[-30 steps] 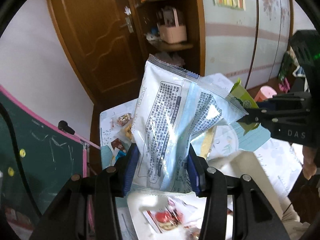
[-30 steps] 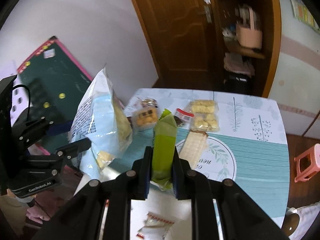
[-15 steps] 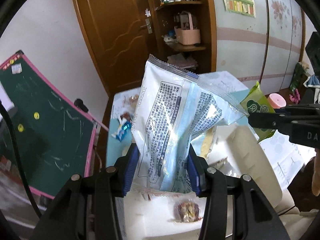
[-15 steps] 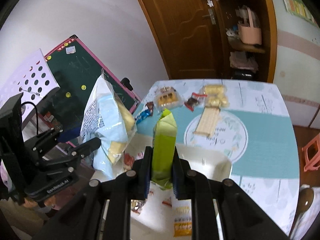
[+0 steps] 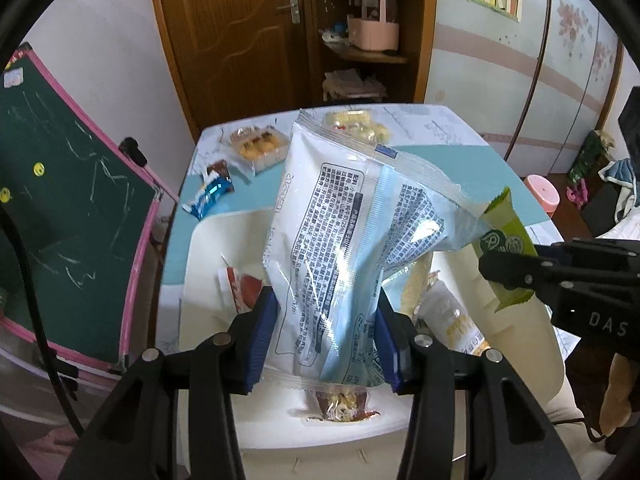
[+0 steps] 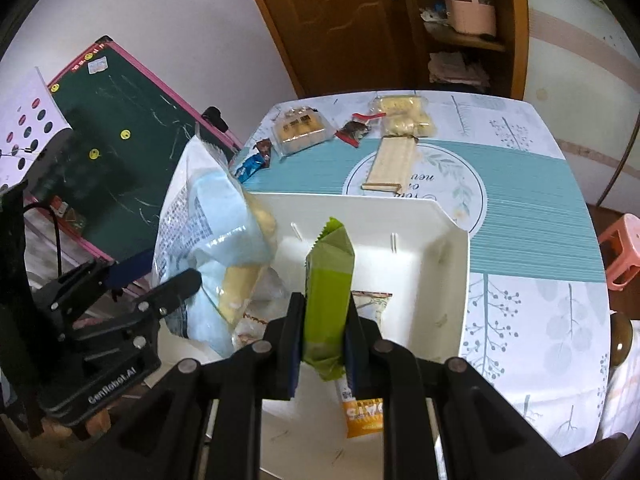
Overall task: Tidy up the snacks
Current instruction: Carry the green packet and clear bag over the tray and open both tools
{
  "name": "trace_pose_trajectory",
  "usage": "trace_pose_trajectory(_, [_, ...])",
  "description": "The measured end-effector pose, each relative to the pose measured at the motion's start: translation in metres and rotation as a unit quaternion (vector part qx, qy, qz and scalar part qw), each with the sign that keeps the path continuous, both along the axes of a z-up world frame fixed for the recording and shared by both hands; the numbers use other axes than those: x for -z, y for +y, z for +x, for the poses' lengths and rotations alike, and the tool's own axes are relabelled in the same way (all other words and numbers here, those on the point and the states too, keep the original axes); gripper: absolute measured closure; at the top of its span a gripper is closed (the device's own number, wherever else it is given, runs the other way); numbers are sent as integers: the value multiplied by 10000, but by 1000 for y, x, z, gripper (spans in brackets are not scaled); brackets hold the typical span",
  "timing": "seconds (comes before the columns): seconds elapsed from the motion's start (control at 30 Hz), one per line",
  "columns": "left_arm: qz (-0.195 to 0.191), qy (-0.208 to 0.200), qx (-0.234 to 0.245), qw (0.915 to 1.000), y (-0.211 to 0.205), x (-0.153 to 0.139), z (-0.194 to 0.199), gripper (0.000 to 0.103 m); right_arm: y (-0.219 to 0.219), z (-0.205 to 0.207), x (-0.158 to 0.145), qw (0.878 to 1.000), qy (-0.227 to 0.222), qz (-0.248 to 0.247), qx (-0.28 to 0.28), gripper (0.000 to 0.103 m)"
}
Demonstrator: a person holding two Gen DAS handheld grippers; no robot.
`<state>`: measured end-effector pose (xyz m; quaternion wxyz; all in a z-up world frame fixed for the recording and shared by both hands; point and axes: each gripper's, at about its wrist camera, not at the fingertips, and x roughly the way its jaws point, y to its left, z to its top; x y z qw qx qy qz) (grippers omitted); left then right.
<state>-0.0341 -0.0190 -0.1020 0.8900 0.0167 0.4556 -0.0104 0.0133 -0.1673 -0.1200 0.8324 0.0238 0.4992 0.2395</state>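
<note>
Both claws now over white bin (image 6: 448, 264), left claw (image 5: 326, 340) clamping blue bag (image 5: 340, 240), right claw (image 6: 322, 340) clamping green packet (image 6: 330, 280) (bags may collide on release).

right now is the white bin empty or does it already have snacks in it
Not empty: the white bin already holds small snack packets, including an orange packet and a red-edged packet.

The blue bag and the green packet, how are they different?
The blue bag is wide, partly see-through and covered in print; the green packet is slim, plain and solid-coloured. The left tool holds the bag, the right tool the packet. Both stand upright above the white bin.
</note>
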Motion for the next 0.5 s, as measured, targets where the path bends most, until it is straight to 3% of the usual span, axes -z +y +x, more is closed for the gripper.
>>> trace_pose_trajectory(0.5, [-216,397,-24,9990,4,22,2,57,9,-3,4,9995,-51,-310,-36,84])
